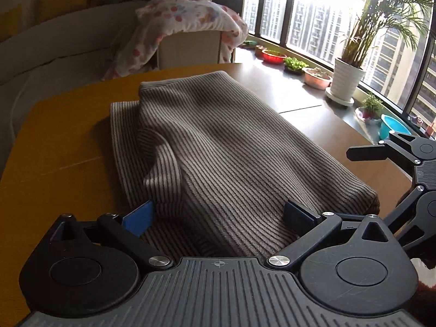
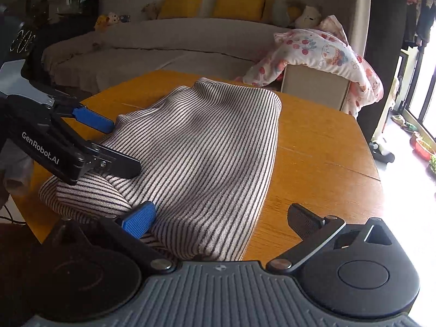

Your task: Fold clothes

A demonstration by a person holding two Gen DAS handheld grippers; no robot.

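Note:
A folded grey-and-dark striped garment (image 1: 218,141) lies on the orange wooden table (image 1: 54,141). My left gripper (image 1: 218,218) is open, and its blue and black pads straddle the garment's near end with a raised fold beside the blue pad. In the right wrist view the same garment (image 2: 212,147) stretches away across the table (image 2: 313,147). My right gripper (image 2: 222,219) is open at its near right corner, blue pad on the cloth and black pad over bare wood. The left gripper (image 2: 124,147) shows open at the garment's left edge.
A grey sofa (image 2: 163,43) with yellow cushions runs behind the table. A floral blanket (image 2: 321,51) drapes over a box past the far corner. Potted plants (image 1: 346,81) and a blue basin (image 1: 392,129) line the window sill to the right.

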